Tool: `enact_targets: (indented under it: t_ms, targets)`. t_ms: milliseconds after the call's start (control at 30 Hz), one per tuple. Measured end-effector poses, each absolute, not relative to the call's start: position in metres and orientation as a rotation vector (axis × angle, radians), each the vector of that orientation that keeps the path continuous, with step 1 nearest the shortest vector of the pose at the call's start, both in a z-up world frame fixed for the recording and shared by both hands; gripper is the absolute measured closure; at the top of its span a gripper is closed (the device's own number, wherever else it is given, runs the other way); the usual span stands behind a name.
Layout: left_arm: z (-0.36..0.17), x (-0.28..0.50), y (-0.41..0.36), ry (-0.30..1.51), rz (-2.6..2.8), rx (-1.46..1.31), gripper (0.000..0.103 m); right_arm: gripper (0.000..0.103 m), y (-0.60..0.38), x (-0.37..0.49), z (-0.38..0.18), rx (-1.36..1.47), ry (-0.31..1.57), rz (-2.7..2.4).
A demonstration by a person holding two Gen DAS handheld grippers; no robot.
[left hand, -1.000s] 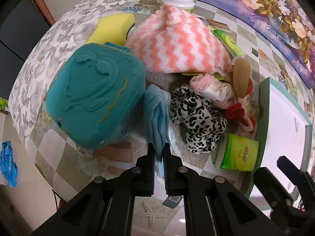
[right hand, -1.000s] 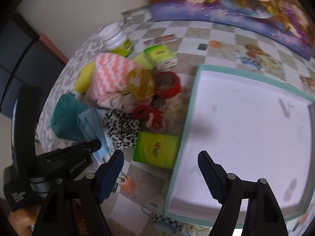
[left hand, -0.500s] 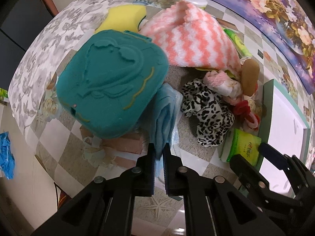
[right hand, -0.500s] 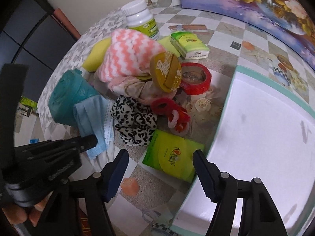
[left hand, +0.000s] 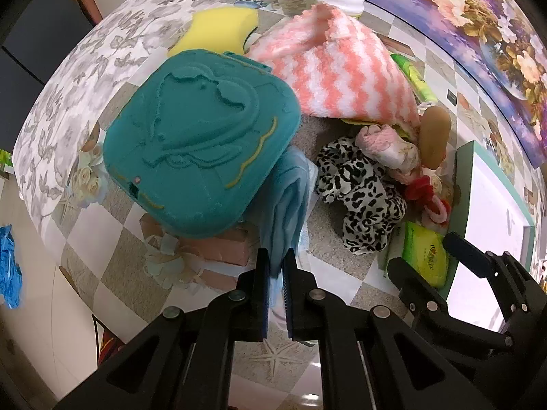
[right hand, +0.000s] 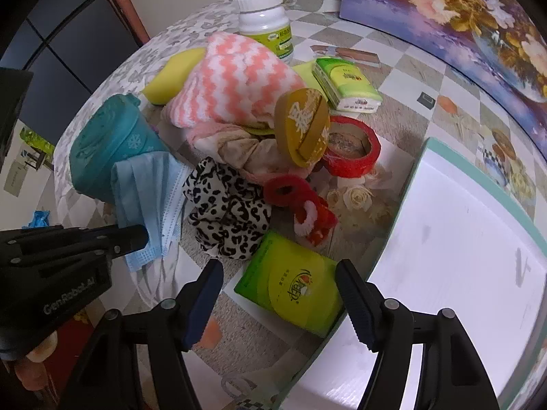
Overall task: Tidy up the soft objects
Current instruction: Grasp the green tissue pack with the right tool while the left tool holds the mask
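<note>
My left gripper (left hand: 276,266) is shut on a light blue face mask (left hand: 289,198), which also shows in the right wrist view (right hand: 147,191), lifted beside a teal case (left hand: 201,157). My right gripper (right hand: 280,273) is open and empty, just in front of a green tissue pack (right hand: 294,283). Behind it lie a leopard-print scrunchie (right hand: 229,212), a red scrunchie (right hand: 287,191), a pink and white zigzag cloth (right hand: 236,78) and a yellow sponge (right hand: 171,75).
A white tray with a green rim (right hand: 410,184) lies at the right. A white bottle (right hand: 265,17), a second tissue pack (right hand: 345,82), a red tape roll (right hand: 352,150) and a yellow round tin (right hand: 302,126) stand in the pile. The table edge runs along the left.
My left gripper has drawn back and up with the mask, pulling it out from beside the teal case. My right gripper has moved left from over the tray to the green tissue pack.
</note>
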State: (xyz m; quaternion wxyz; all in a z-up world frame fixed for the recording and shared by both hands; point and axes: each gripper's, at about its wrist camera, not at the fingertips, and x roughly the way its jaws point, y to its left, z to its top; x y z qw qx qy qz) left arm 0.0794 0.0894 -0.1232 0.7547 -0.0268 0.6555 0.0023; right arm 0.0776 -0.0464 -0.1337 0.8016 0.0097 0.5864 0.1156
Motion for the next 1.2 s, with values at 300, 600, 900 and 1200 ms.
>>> enact_targets:
  t_ms: [300,600,900,1200]
  targets:
    - [-0.123,0.076,0.084,1.432,0.007,-0.051,0.096,0.031,-0.053,0.082,-0.136,0.034,1.234,0.248]
    - [-0.114,0.071,0.073,1.431,-0.001,-0.047,0.095,0.031,-0.042,0.068,-0.138,0.010,1.310,0.325]
    - [-0.115,0.071,0.073,1.441,0.006,-0.042,0.095,0.031,-0.025,0.060,-0.141,-0.083,1.321,0.306]
    - [-0.131,0.078,0.071,1.457,0.027,-0.001,0.095,0.047,-0.007,0.053,-0.157,-0.171,1.340,0.255]
